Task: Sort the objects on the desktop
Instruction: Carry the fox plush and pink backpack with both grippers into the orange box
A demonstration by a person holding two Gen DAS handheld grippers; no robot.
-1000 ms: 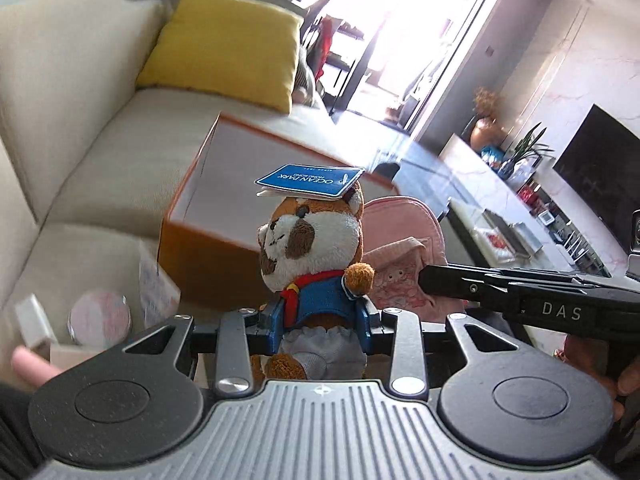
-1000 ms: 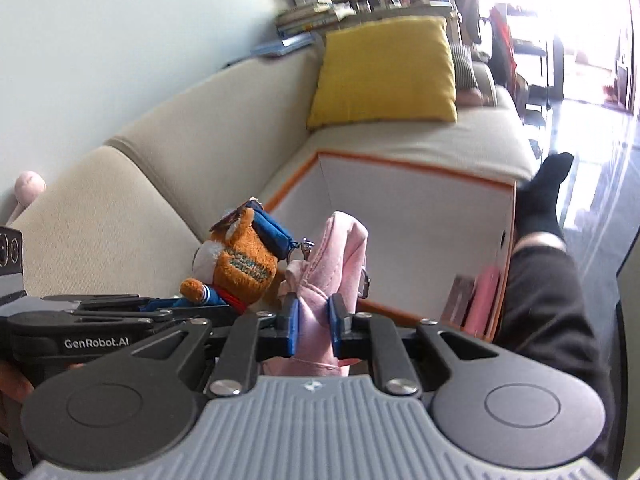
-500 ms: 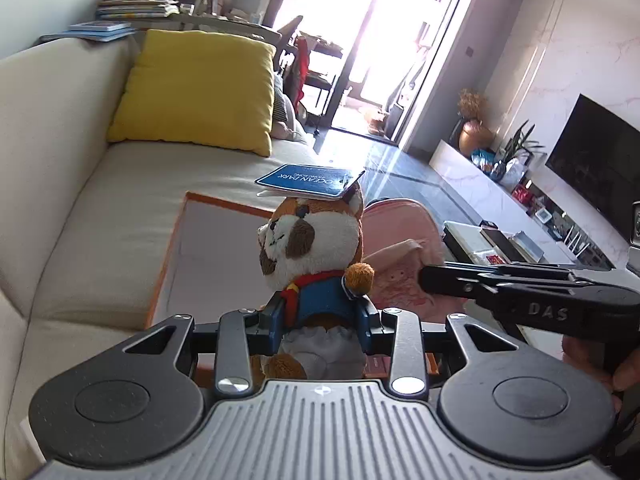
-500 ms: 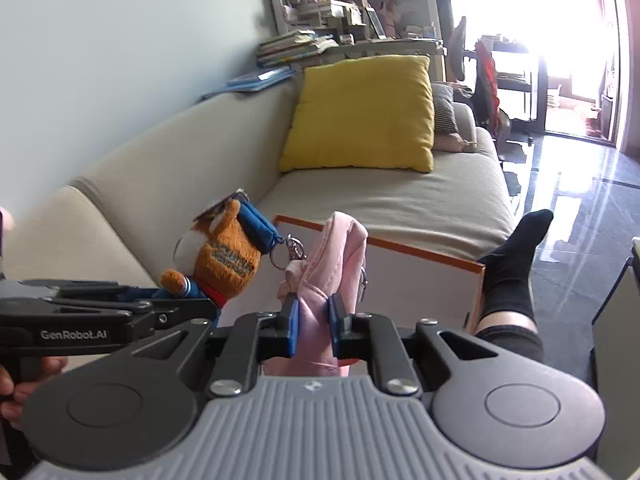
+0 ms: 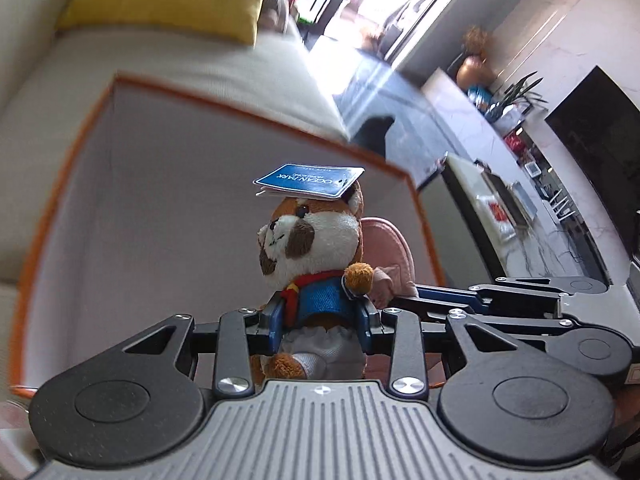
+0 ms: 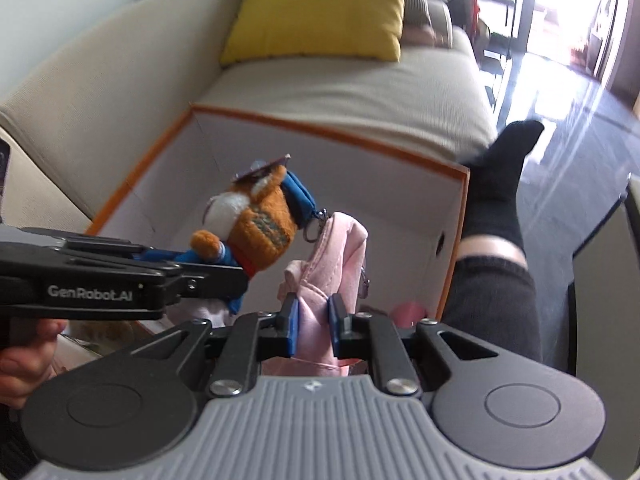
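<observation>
A brown-and-white plush toy [image 5: 312,248] in blue clothes, with a blue tag [image 5: 308,181] on its head, sits upright in my left gripper [image 5: 321,320], which is shut on its body. Just to its right is a pink fabric pouch [image 6: 340,248], pinched by my right gripper [image 6: 313,328]. Both are held side by side above the open orange-rimmed box [image 6: 320,132] with white inner walls. In the right wrist view the plush toy [image 6: 260,220] shows its back, and a metal clasp hangs between it and the pouch. In the left wrist view the pouch [image 5: 388,240] peeks from behind the toy.
The box [image 5: 240,112] rests on a beige sofa [image 6: 340,80] with a yellow cushion [image 6: 320,8] behind it. A person's leg in a black sock [image 6: 496,200] lies along the box's right side. Something pink [image 6: 408,312] lies in the box's near right corner. A hand [image 6: 24,364] holds the left gripper.
Both grippers have moved forward and tipped down with the plush toy and pouch still held. The box's open inside now lies right under them and fills the view.
</observation>
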